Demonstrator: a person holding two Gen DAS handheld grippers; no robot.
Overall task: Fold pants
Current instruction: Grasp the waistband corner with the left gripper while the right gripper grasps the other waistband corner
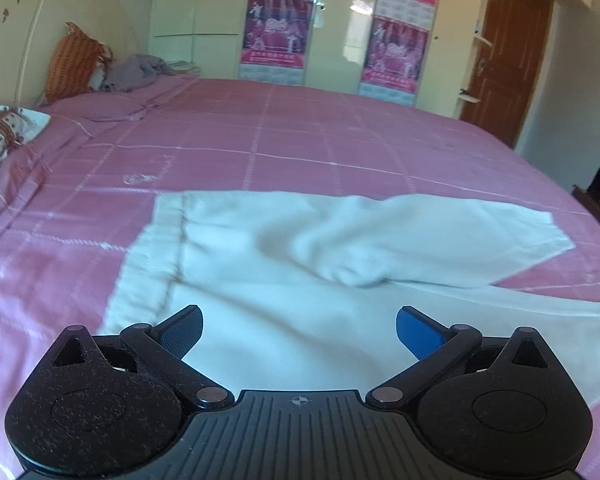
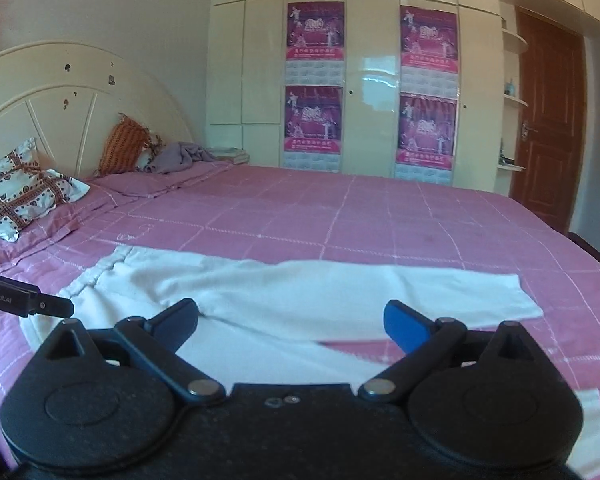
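Because the white pants (image 1: 320, 264) lie spread flat on the pink bed (image 1: 300, 132), I hold the left gripper (image 1: 299, 332) and right gripper (image 2: 291, 326) above them, fingers spread, gripping nothing.

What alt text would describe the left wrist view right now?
White pants lie spread on a pink checked bedspread, waistband at left and legs running right. The open left gripper hangs above them, holding nothing.
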